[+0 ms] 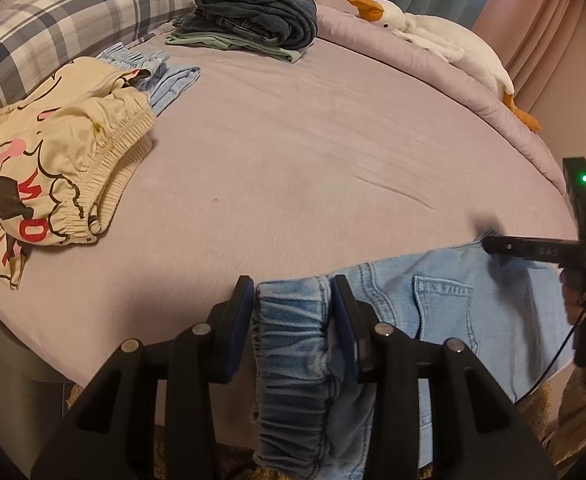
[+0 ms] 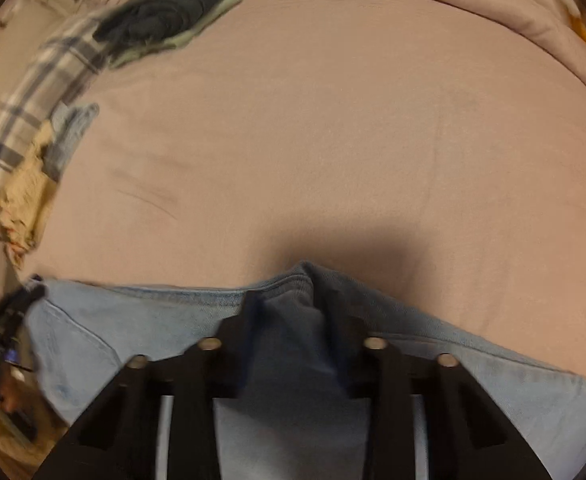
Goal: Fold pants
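Observation:
Light blue jeans [image 1: 445,292] lie along the near edge of the bed and hang over it. In the left wrist view my left gripper [image 1: 293,286] is shut on their gathered elastic waistband [image 1: 293,332], which bulges between the pads. My right gripper [image 1: 489,242] reaches in from the right and touches the jeans' far edge beside the back pocket. The right wrist view is blurred. There the right gripper [image 2: 291,304] straddles a raised ridge of denim [image 2: 305,276], its fingers apart, with the cloth loose between them rather than pinched.
The mauve bed sheet [image 1: 293,140] stretches beyond the jeans. Cream printed shorts [image 1: 53,160] and a light blue garment [image 1: 165,76] lie at the left. A stack of folded dark clothes [image 1: 253,16], a plaid pillow [image 1: 73,20] and a plush goose [image 1: 433,36] sit farther back.

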Action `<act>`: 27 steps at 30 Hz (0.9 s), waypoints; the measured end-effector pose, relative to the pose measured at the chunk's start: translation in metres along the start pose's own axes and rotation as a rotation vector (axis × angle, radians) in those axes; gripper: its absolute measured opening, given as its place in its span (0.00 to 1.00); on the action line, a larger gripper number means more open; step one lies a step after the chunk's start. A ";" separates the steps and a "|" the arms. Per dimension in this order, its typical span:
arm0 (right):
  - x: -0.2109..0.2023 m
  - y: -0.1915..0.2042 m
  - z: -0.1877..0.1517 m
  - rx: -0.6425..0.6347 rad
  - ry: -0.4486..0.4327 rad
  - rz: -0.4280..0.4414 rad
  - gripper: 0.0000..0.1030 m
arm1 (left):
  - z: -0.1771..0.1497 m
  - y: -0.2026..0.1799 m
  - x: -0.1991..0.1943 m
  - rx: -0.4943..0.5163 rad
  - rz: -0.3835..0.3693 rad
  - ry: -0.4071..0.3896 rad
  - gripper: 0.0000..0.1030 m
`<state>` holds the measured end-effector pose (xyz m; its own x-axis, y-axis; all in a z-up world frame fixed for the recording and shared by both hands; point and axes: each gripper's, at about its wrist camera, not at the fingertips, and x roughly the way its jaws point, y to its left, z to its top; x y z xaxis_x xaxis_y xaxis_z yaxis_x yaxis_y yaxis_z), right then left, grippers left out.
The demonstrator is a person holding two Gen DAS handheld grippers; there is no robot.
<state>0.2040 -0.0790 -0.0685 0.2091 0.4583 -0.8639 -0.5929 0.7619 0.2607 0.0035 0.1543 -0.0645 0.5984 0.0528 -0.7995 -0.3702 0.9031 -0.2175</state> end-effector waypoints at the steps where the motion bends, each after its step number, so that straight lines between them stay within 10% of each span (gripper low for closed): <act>1: -0.001 0.001 0.000 0.002 -0.014 -0.006 0.20 | 0.000 0.000 -0.001 0.000 0.000 -0.003 0.39; 8: -0.044 0.005 0.005 0.049 -0.157 0.035 0.10 | 0.001 0.004 -0.014 0.010 0.016 -0.025 0.39; 27: 0.010 0.009 0.012 0.026 -0.122 -0.166 0.09 | -0.004 -0.013 -0.004 0.106 0.160 -0.037 0.47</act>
<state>0.2101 -0.0622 -0.0702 0.3962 0.3761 -0.8376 -0.5226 0.8424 0.1311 0.0030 0.1412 -0.0603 0.5639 0.2135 -0.7978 -0.3873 0.9215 -0.0272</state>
